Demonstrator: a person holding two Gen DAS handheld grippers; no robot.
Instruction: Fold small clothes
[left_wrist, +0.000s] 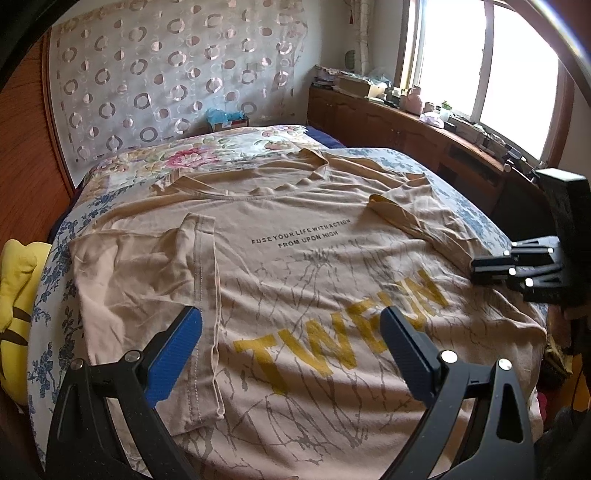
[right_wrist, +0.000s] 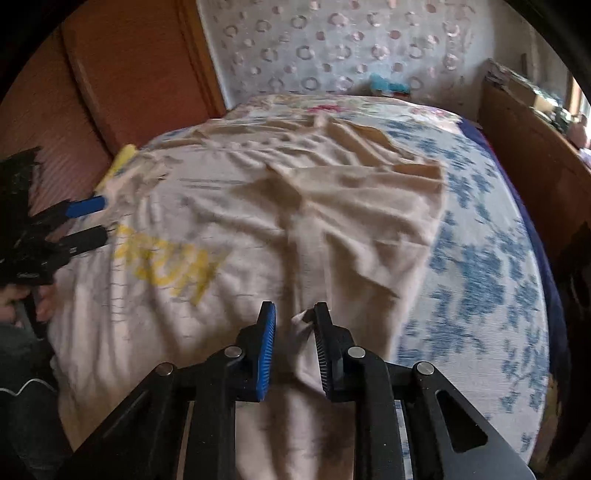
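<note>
On the bed (left_wrist: 461, 192), a beige T-shirt (left_wrist: 303, 280) lies spread flat, print up, both sleeves turned inward to narrow it for folding. Above its lower half, the left gripper (left_wrist: 291, 332) hovers spread wide, holding nothing. At its right edge, the right gripper (right_wrist: 294, 328) stands narrowly parted around a fabric ridge, not yet pinching.

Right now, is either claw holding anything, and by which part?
The left claw is open above the T-shirt, holding nothing. The right claw straddles a raised fold near the shirt's right side; blur hides whether it grips.
</note>
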